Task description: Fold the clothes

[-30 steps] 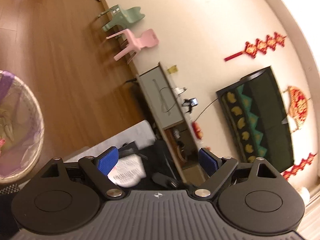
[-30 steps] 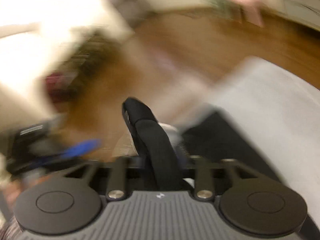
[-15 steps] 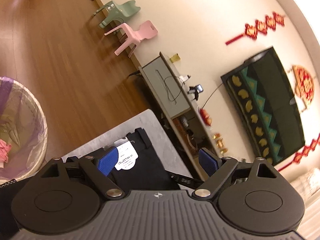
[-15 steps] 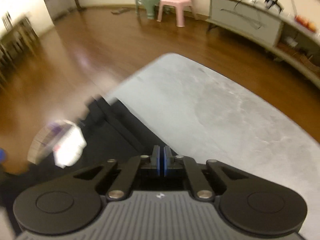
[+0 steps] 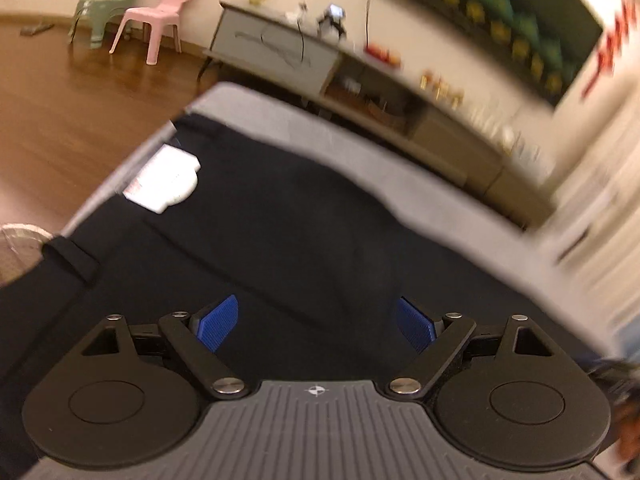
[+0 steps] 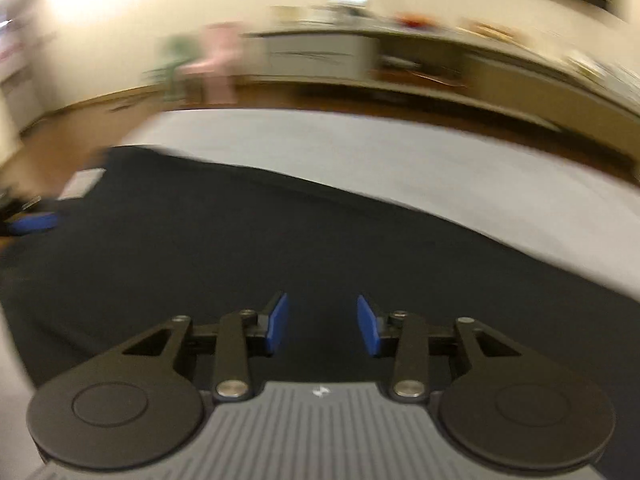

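Right wrist: fingers [image 6: 322,330] opening, empty, above black garment [image 6: 240,248]; left fingers [image 5: 316,326] wide.

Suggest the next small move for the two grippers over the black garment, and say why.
Probably lower both onto an edge of the black fabric garment and pinch it. The left gripper hangs wide open with nothing between its pads; the right gripper is opening, also empty. The garment lies spread, unfolded, on the grey table, white tag showing.
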The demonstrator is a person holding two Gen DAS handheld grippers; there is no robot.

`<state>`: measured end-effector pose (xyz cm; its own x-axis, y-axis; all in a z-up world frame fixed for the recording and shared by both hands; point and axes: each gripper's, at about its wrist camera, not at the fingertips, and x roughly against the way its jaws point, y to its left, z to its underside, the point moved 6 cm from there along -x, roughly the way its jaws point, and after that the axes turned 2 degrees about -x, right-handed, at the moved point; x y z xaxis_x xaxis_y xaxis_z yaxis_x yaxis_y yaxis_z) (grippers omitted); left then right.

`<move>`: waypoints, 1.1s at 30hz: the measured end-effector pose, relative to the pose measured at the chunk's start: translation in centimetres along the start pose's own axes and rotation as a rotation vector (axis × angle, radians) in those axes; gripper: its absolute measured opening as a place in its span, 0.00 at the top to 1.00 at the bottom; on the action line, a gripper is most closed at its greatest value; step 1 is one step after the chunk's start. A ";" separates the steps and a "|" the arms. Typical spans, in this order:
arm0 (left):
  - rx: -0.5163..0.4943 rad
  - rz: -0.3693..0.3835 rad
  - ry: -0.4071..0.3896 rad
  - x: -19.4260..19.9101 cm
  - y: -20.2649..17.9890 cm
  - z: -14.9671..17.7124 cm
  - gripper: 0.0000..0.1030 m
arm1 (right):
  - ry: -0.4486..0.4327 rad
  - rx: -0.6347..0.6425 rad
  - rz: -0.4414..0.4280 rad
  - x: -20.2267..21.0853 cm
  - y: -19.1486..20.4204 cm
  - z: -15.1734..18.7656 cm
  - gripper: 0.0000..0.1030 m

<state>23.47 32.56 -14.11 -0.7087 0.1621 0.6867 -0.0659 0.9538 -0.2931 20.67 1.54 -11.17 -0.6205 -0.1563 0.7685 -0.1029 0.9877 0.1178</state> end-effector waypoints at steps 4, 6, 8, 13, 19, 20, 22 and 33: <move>-0.174 -0.204 0.028 -2.4 -1.6 1.4 0.15 | 0.034 -0.141 0.170 2.5 -12.3 5.1 0.61; -0.184 -0.285 0.020 -2.8 -1.9 1.5 0.08 | 0.021 -0.152 0.220 3.5 -16.2 7.3 0.61; -0.188 -0.304 0.009 -2.3 -2.9 1.6 0.20 | 0.009 -0.176 0.278 4.6 -20.0 8.7 0.48; -0.260 -0.103 -0.011 1.8 -9.6 3.3 0.19 | -0.036 -0.236 0.304 5.7 -25.0 9.6 0.63; -0.487 -0.048 0.107 -0.3 -16.1 9.1 0.18 | -0.048 -0.132 0.248 3.3 -26.3 8.1 0.50; -0.494 -0.064 0.100 -0.7 -16.2 9.2 0.13 | -0.043 -0.155 0.242 2.8 -27.3 7.4 0.50; -0.480 -0.104 0.070 -1.2 -16.1 8.7 0.12 | -0.054 -0.154 0.273 2.3 -28.7 6.5 0.49; -0.404 -0.306 0.041 2.9 -11.4 7.9 0.13 | -0.024 -0.068 0.483 2.0 -29.7 6.3 0.44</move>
<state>16.60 20.18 -14.01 -0.6709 -0.1376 0.7287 0.0169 0.9796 0.2005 17.57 -28.16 -17.10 -0.6024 0.3208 0.7308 0.2519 0.9453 -0.2073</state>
